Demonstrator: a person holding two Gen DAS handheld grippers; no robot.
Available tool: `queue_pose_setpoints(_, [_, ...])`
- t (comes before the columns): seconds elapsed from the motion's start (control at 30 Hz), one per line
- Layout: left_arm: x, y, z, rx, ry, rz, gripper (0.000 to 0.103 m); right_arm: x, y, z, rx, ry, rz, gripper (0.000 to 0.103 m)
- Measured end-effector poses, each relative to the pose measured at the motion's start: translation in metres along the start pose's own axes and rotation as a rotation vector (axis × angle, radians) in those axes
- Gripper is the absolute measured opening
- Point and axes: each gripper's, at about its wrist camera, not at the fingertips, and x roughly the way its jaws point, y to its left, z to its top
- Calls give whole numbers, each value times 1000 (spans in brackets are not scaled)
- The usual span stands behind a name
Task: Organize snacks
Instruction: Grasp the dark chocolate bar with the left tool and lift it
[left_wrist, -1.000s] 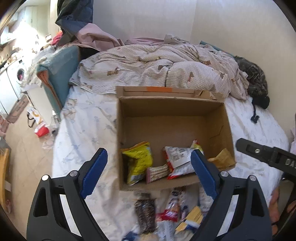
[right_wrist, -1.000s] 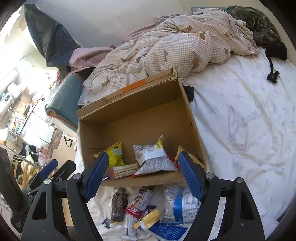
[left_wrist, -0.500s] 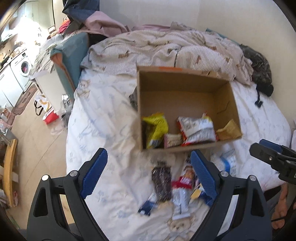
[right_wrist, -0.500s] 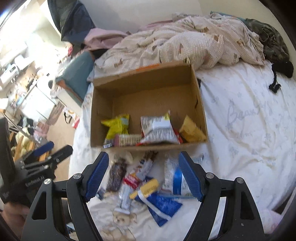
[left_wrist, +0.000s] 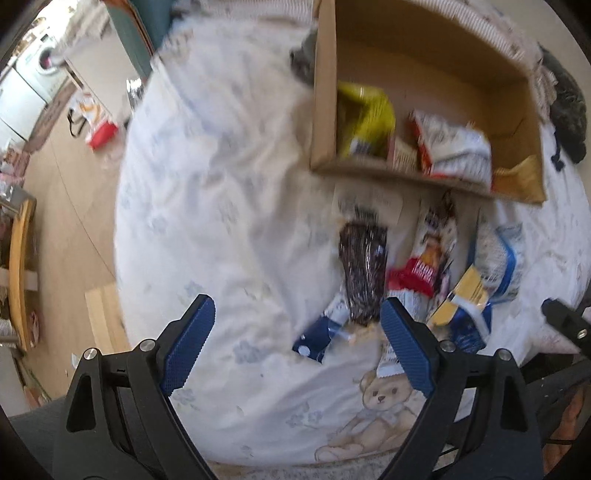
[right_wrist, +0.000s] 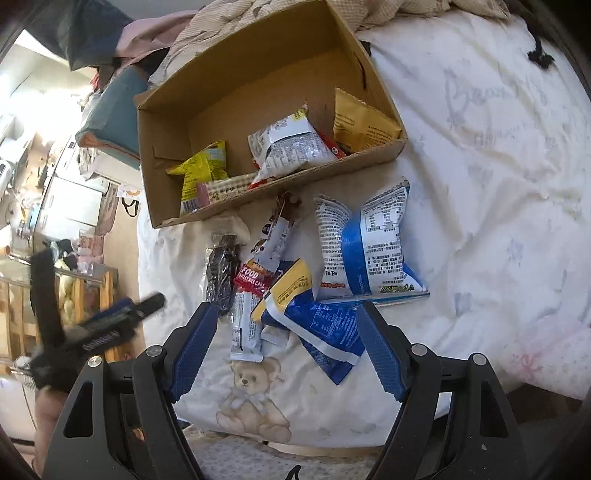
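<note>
Both pairs of blue ribbed fingers (right_wrist: 194, 345) are standing wide apart and gripping nothing, the right gripper (right_wrist: 286, 347) hovering over the crinkly blue-and-white packet (right_wrist: 319, 326) and the left gripper (left_wrist: 295, 345) hanging near the dark glossy bar (left_wrist: 364, 269) at its one o'clock. To do the pickup well, the right fingers probably want to be straddling the packet's flat, slippery foil edge rather than its puffed middle. Beyond, the loose snacks are lying heaped on the soft bedsheet (right_wrist: 498, 206), and at twelve o'clock the stiff cardboard box (right_wrist: 277, 184) is holding a yellow pouch (right_wrist: 201, 168) and a white pouch (right_wrist: 288, 146).
</note>
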Motion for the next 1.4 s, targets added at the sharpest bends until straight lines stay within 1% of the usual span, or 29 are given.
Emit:
queue_pose_setpoints(0.07, [13,-7,0,9,28,-17,81,0,-1,2,10,-3,10,80])
queue_pose_setpoints(0.17, [25,-22,2,38,35,-31,81,0,-2,4,22,-2,21,80])
queue_pose_setpoints(0.23, [35,-37,7,84,33,-3,80,2,-3,7,31,1,23,80])
queue_pose_setpoints(0.37, [57,-60,11,147,58,26,77,3,-6,8,38,7,23,80])
queue_pose_setpoints(0.47, [73,-70,13,161,76,45,77,2,-11,9,41,8,16,80])
queue_pose_setpoints(0.57, [83,-74,20,152,64,54,77,3,-18,10,63,13,8,80])
queue_pose_setpoints(0.63, [89,-75,23,148,69,56,77,3,-20,10,75,18,8,80])
queue_pose_setpoints(0.67, [92,-76,24,144,70,55,73,4,-21,10,78,20,7,80])
queue_pose_setpoints(0.7, [92,-77,25,142,67,47,62,4,-21,10,77,21,5,80])
queue_pose_setpoints(0.73, [92,-77,25,148,67,49,59,5,-20,10,74,21,2,80])
queue_pose_setpoints(0.77, [90,-79,25,160,61,53,59,5,-19,11,69,21,-2,80])
queue_pose_setpoints(0.8, [88,-81,27,163,57,50,54,5,-19,11,67,21,-3,80])
queue_pose_setpoints(0.87, [81,-78,27,147,53,32,50,6,-17,12,63,21,-4,80])
queue_pose_setpoints(0.93, [74,-72,27,121,49,11,50,6,-17,12,62,21,-2,80])
queue_pose_setpoints(0.97, [66,-67,26,102,33,1,50,5,-18,13,61,19,-3,80])
queue_pose_setpoints(1.03, [54,-63,22,91,24,-19,49,5,-19,13,64,18,-3,80])
queue_pose_setpoints(1.17, [19,-46,16,54,-2,-74,49,4,-21,13,52,23,-8,80])
queue_pose_setpoints(1.2, [10,-39,15,50,-10,-91,49,5,-21,13,44,31,-11,80])
queue_pose_setpoints(1.27, [-12,-34,8,60,-49,-111,49,9,-21,10,24,51,-17,80])
queue_pose_setpoints(1.33, [-32,-27,0,72,-80,-109,49,16,-19,7,-7,82,-41,80])
queue_pose_setpoints(1.4, [-43,-17,-4,65,-87,-127,48,26,-12,4,-65,115,-75,80])
